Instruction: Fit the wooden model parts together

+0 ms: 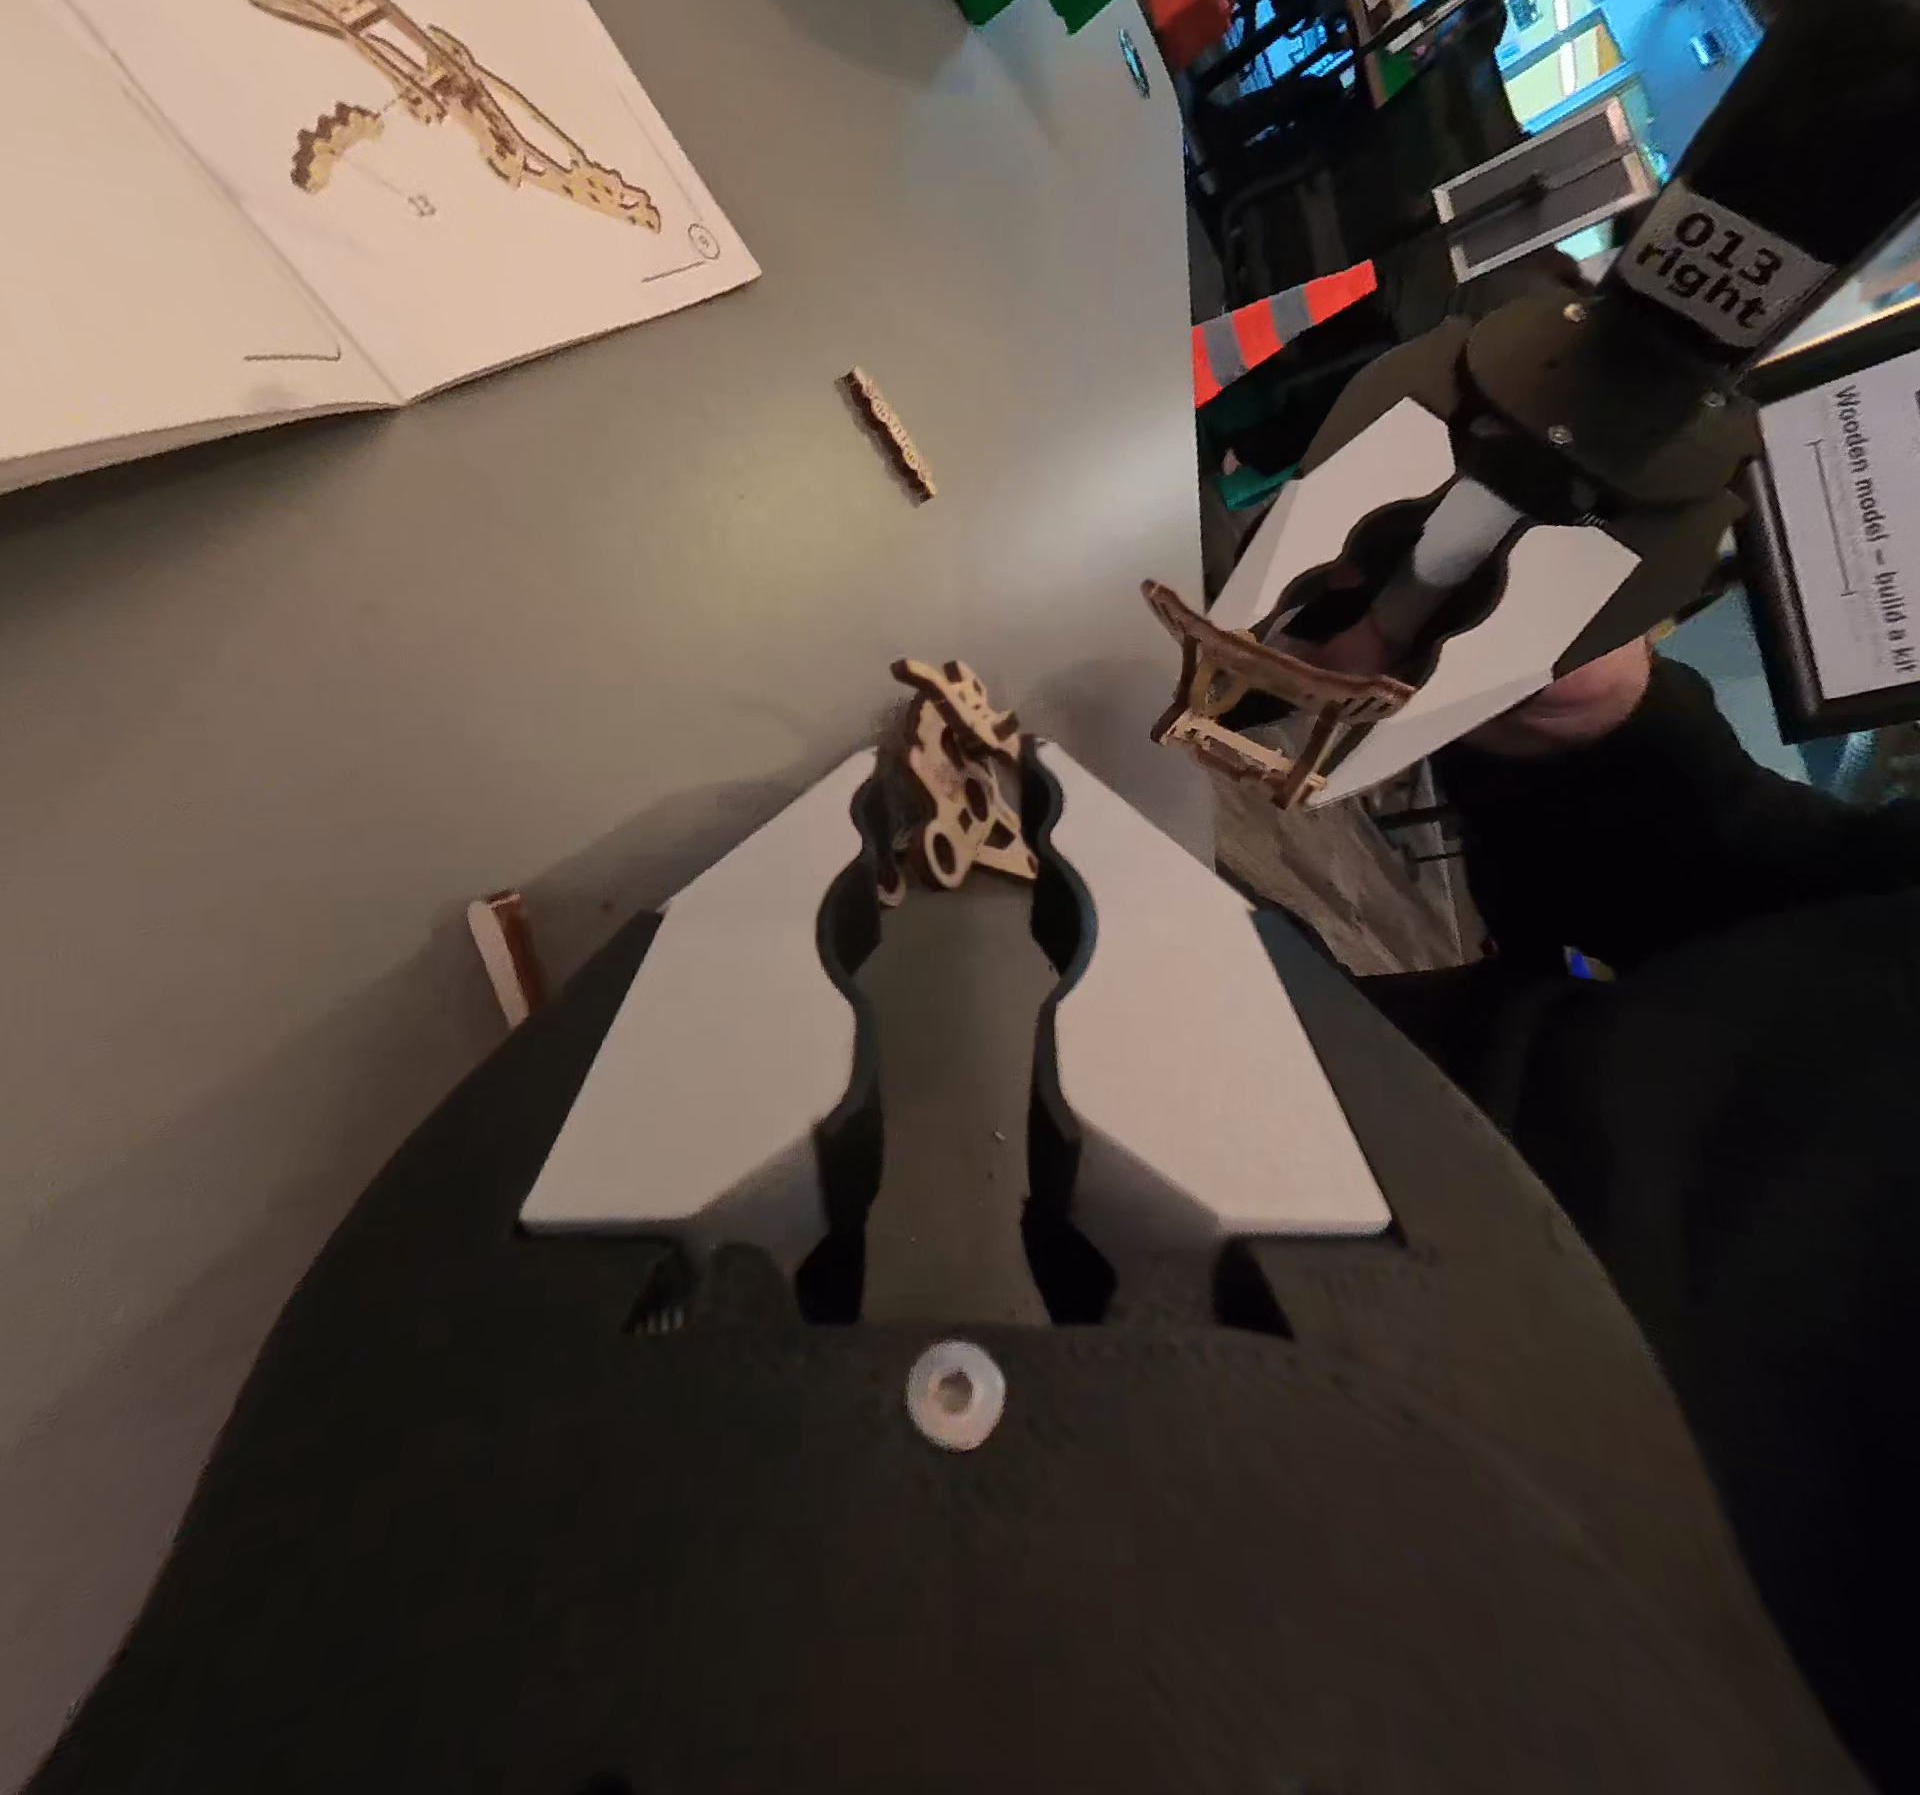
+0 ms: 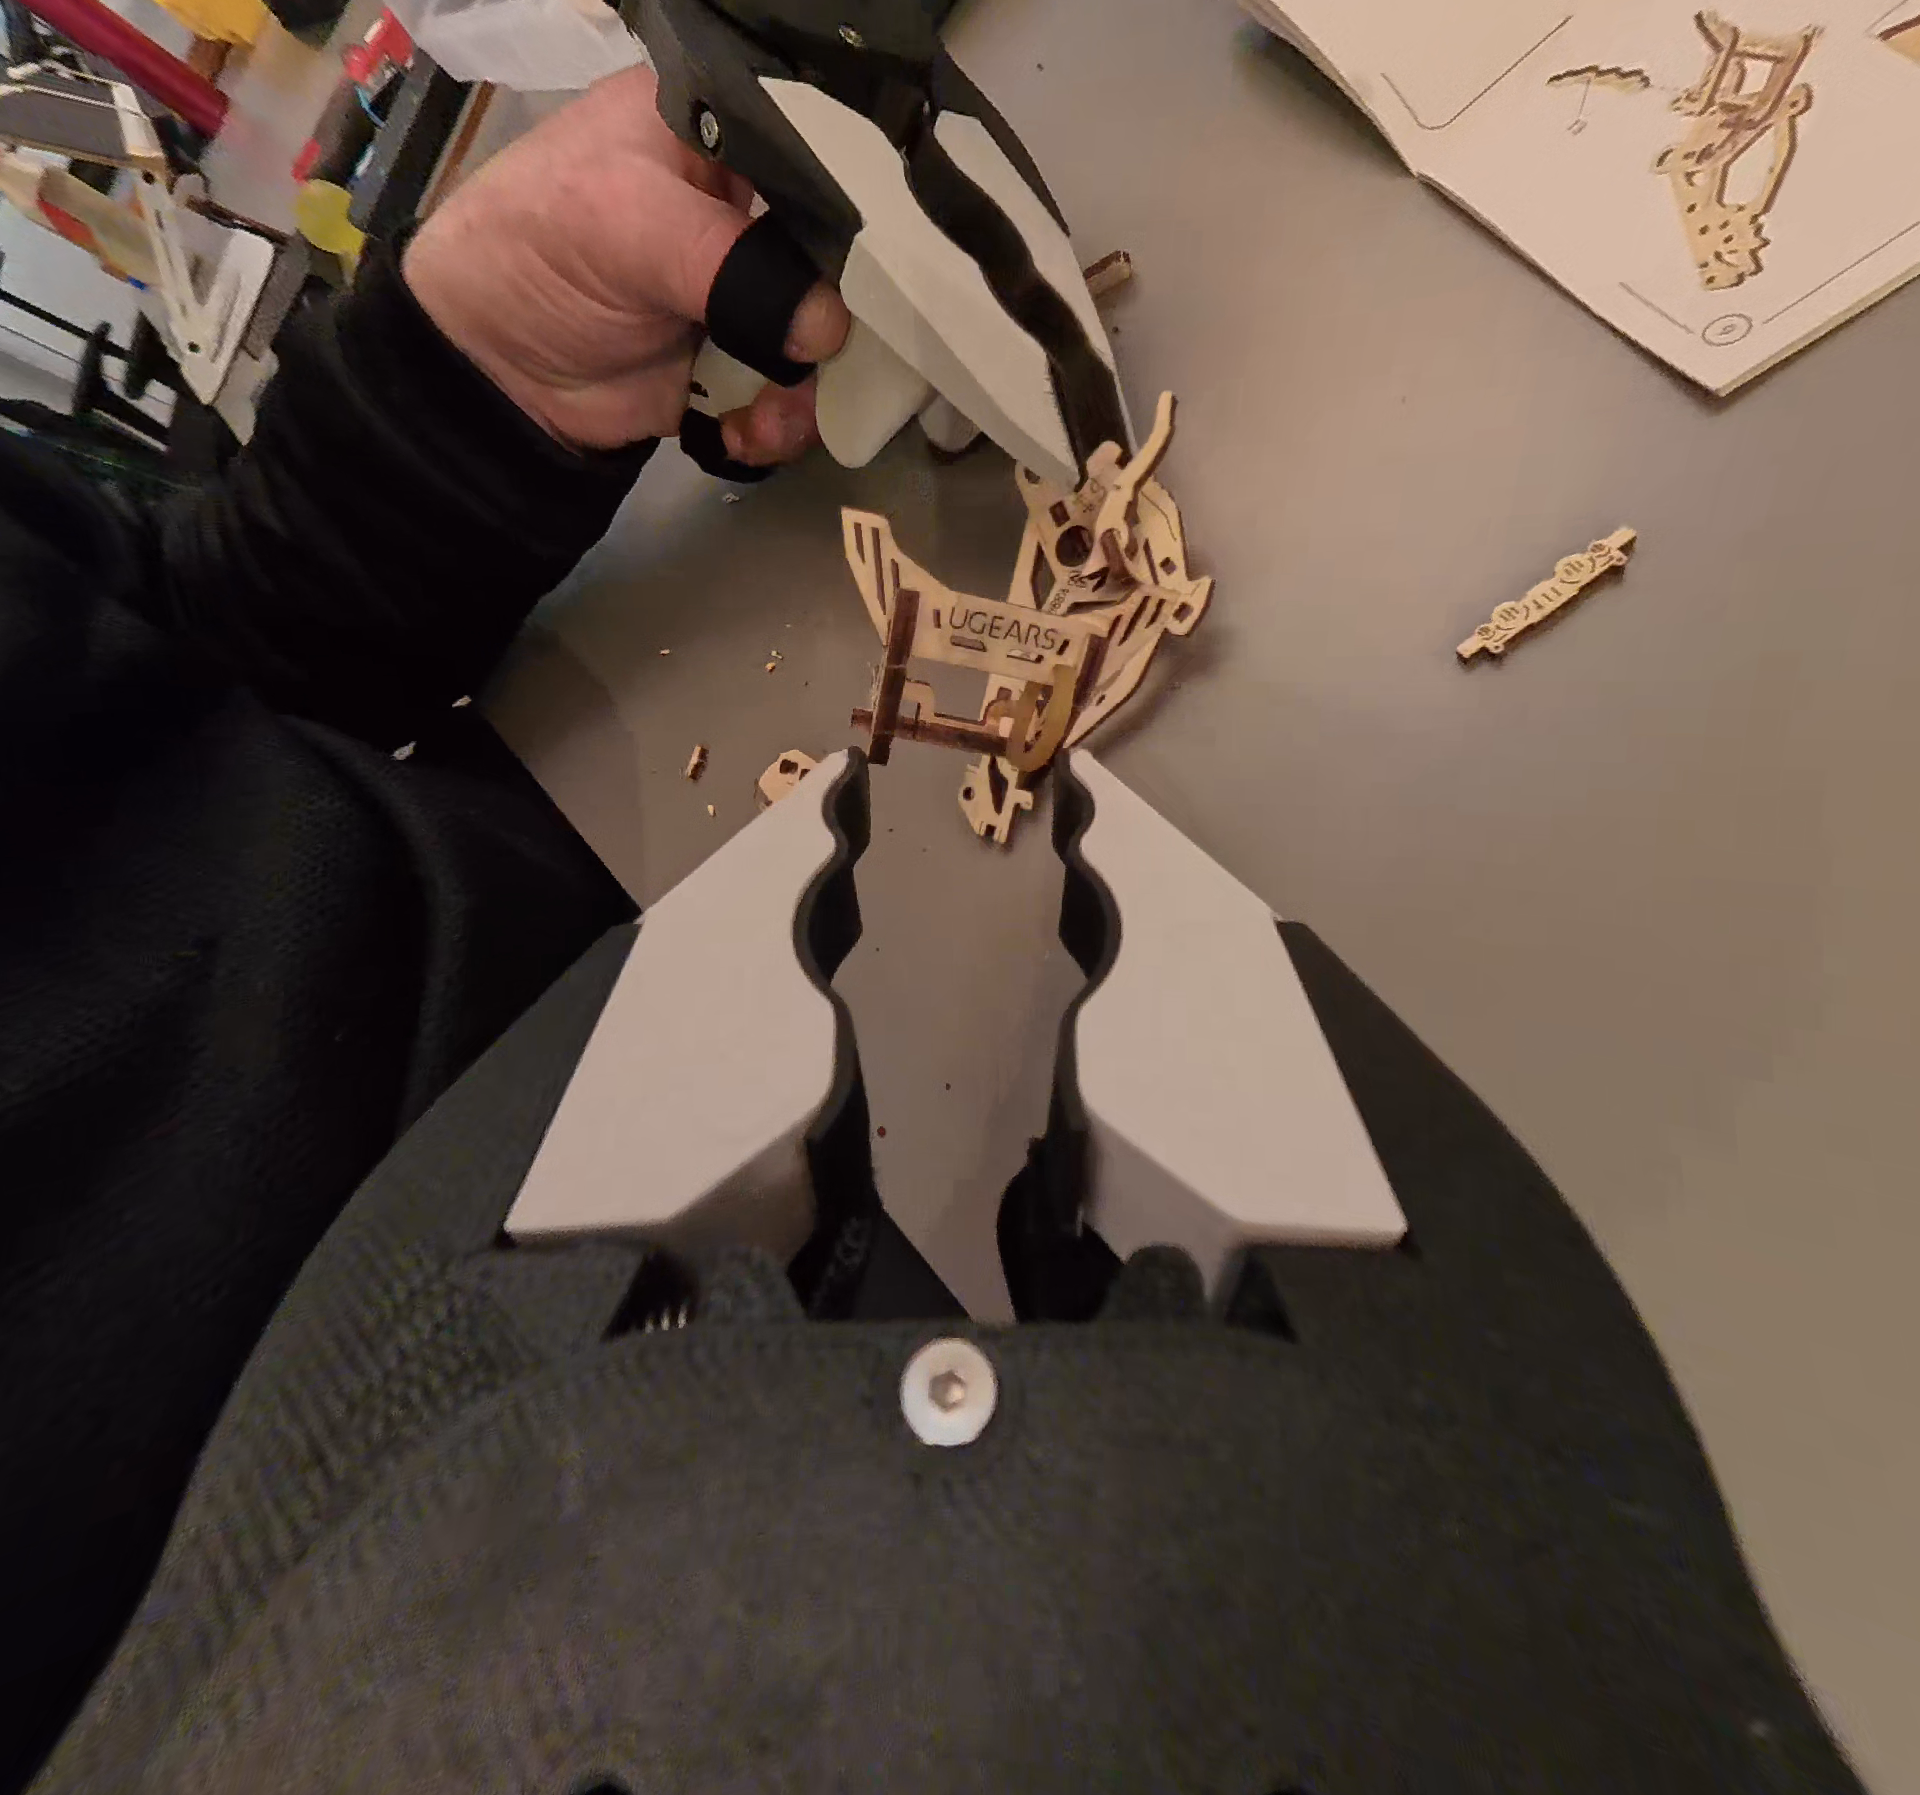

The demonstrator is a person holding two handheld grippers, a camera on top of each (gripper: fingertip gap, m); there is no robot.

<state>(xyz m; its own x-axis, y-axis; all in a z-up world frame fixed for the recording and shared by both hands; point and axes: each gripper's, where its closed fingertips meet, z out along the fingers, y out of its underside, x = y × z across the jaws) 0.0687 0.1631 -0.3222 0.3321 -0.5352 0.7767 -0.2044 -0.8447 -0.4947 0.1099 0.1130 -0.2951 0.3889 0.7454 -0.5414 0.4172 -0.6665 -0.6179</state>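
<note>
Ahead of right gripper (image 2: 961,769): wooden frame (image 2: 977,654) between its tips, left gripper (image 2: 1086,467) with its wooden piece (image 2: 1117,540) just beyond (close together). Far right: bare table (image 2: 1455,914), one loose strip (image 2: 1545,594), booklet (image 2: 1621,104) beyond. Left: sleeve (image 2: 260,706), wood chips (image 2: 696,760).

Both grippers look 3D-printed: matte black bodies, pale grey wedge fingers (image 2: 707,1007) with wavy black inner pads, one white-collared hex screw (image 2: 948,1390) dead centre. The right gripper (image 1: 1340,706) has an embossed tag. The person wears a black sleeve (image 2: 343,498) and black finger loops (image 2: 756,296), fabric I think.
</note>
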